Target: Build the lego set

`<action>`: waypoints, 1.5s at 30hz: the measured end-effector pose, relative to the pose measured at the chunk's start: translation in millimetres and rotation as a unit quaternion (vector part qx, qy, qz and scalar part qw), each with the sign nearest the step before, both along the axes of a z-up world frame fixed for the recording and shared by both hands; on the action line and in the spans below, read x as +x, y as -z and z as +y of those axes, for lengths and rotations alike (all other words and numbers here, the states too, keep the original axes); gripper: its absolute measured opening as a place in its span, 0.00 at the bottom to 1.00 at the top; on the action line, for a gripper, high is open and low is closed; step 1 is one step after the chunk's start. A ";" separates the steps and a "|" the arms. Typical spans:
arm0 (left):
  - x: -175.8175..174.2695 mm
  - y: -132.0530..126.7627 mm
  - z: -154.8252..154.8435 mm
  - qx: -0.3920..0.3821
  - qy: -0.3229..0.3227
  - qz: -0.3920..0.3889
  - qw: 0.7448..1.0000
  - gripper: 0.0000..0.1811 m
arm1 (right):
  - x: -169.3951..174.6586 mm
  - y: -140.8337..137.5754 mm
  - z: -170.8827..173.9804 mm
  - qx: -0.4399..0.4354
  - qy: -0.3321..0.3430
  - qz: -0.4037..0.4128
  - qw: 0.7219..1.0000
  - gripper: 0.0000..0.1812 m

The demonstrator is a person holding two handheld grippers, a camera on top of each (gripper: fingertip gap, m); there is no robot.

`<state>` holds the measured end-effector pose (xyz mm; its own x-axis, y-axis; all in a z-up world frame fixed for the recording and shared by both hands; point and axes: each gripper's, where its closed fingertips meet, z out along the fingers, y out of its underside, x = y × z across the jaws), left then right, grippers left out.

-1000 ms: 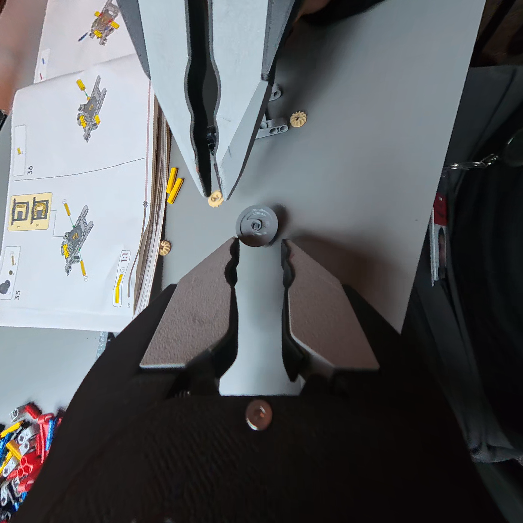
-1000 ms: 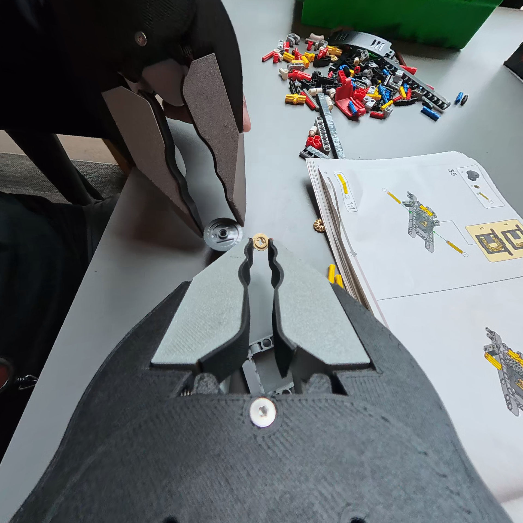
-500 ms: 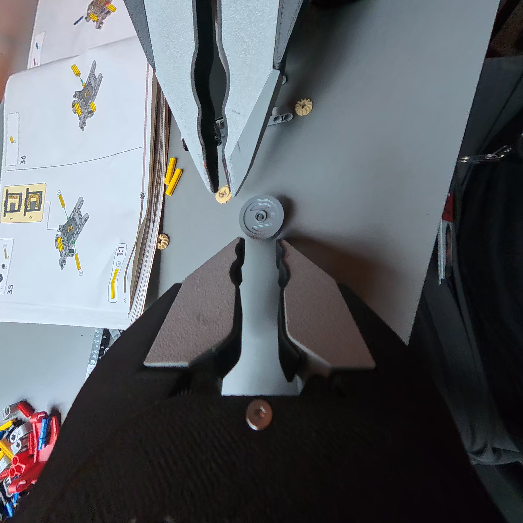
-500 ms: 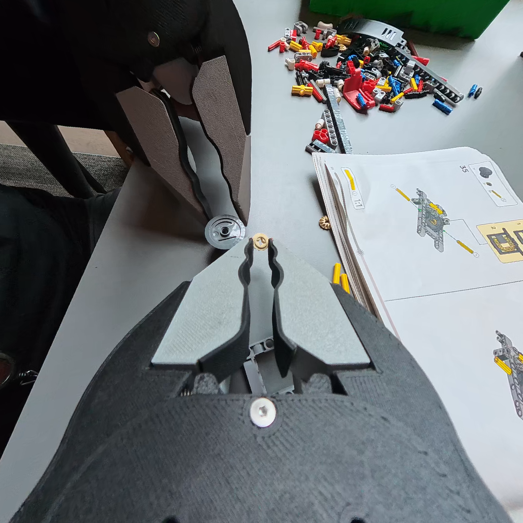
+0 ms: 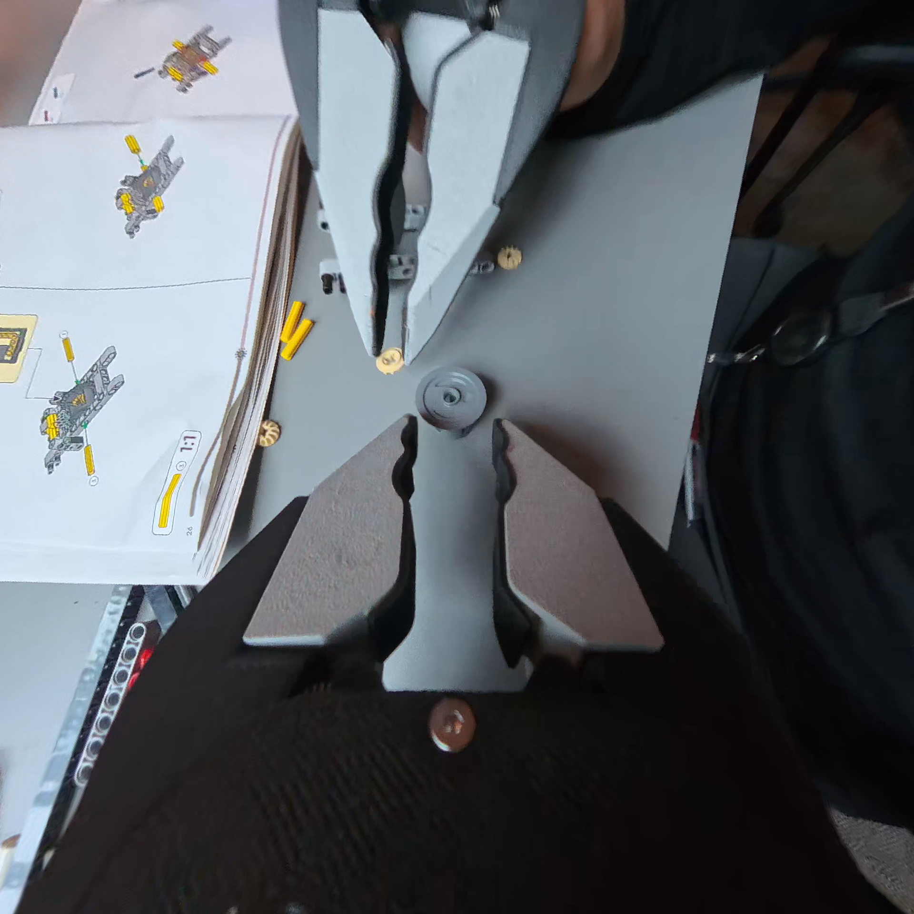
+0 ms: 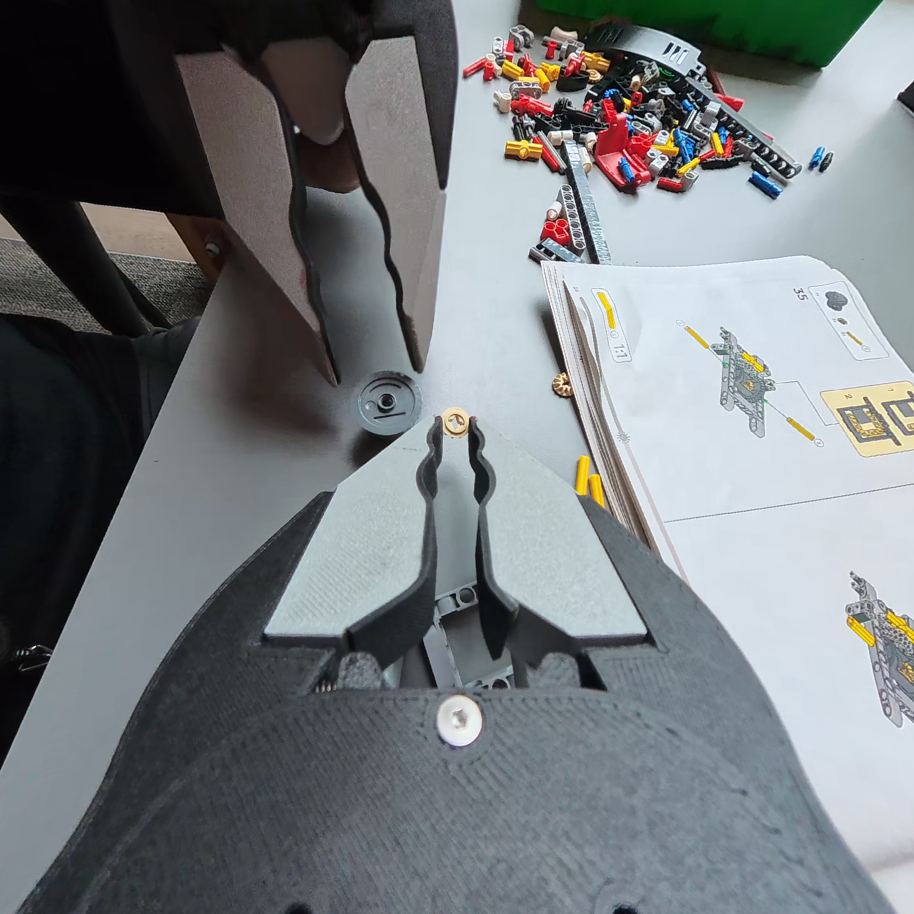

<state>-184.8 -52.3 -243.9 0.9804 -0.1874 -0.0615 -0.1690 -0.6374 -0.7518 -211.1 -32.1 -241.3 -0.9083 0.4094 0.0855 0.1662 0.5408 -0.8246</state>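
Note:
A round dark grey disc piece [image 5: 451,398] lies flat on the grey table; it also shows in the right wrist view [image 6: 387,401]. My left gripper [image 5: 454,429] is open and empty, its tips just short of the disc on either side. My right gripper [image 6: 455,421] is shut on a small tan gear [image 6: 455,423] held at its fingertips, right beside the disc. In the left wrist view the right gripper [image 5: 390,352] comes in from above with the tan gear [image 5: 389,360] at its tip.
An open instruction booklet [image 6: 742,395] lies beside the work spot, with two yellow pins [image 5: 296,330] and a tan gear [image 5: 270,433] at its edge. Another tan gear [image 5: 509,257] and grey beams [image 5: 403,257] lie behind. A pile of loose pieces [image 6: 633,118] and a green bin [image 6: 692,24] stand farther off. The table edge [image 5: 712,297] is close.
My left gripper has opened wider around the disc. The right gripper still holds the tan gear beside the disc and has barely shifted.

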 end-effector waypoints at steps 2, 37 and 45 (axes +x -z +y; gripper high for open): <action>-1.8 -7.3 1.9 0.018 -0.010 -0.022 1.000 0.16 | 0.1 0.2 -0.1 0.001 0.000 0.000 1.000 0.04; -16.9 18.8 8.2 -0.023 -0.071 -0.086 0.994 0.15 | -0.3 4.0 0.8 0.024 0.000 0.014 1.000 0.04; -18.3 20.3 6.1 -0.027 -0.073 -0.088 0.993 0.15 | -0.3 4.0 0.9 0.025 0.001 0.015 1.000 0.04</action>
<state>-203.1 -46.2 -264.2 0.9919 -0.0414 0.1203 0.0593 -0.6858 -0.7253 -211.5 -31.2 -245.3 -0.9046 0.4052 0.1324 0.1427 0.5805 -0.8017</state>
